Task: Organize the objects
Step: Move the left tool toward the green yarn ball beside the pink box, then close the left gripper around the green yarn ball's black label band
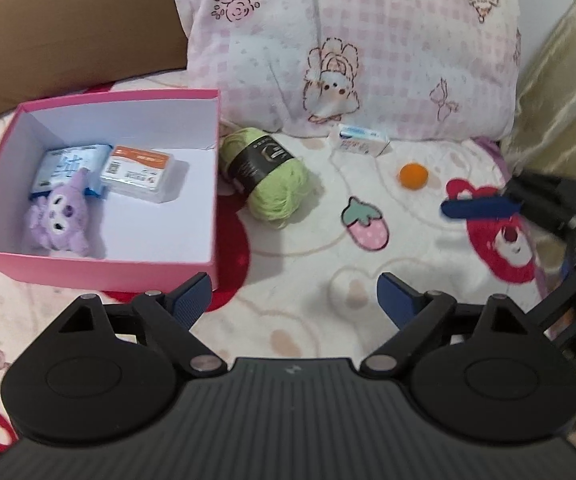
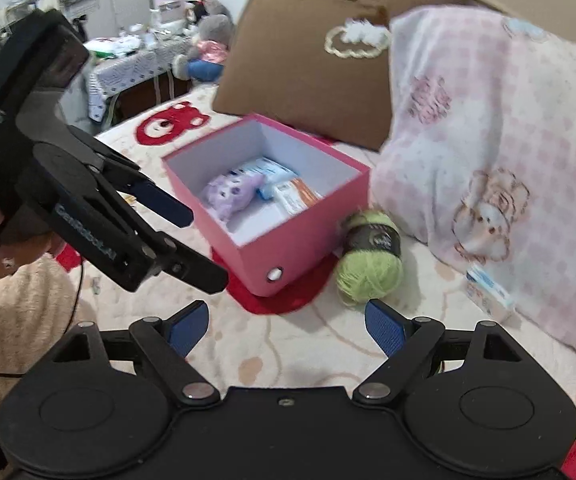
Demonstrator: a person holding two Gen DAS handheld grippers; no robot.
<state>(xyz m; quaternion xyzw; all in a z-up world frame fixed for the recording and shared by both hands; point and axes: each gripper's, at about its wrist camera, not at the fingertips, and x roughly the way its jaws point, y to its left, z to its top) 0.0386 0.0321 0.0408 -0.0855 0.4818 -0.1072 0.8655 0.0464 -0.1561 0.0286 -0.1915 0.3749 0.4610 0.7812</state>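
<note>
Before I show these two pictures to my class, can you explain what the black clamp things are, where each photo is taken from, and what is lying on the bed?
Each black clamp is a hand-held two-finger gripper with a camera looking along its blue fingers. One picture comes from the left gripper, the other from the right gripper. Both are open and hold nothing. On the bed sits a pink box holding a purple plush toy and two packets. Outside it lie green yarn, a small white carton and an orange ball, near a pink pillow.
</note>
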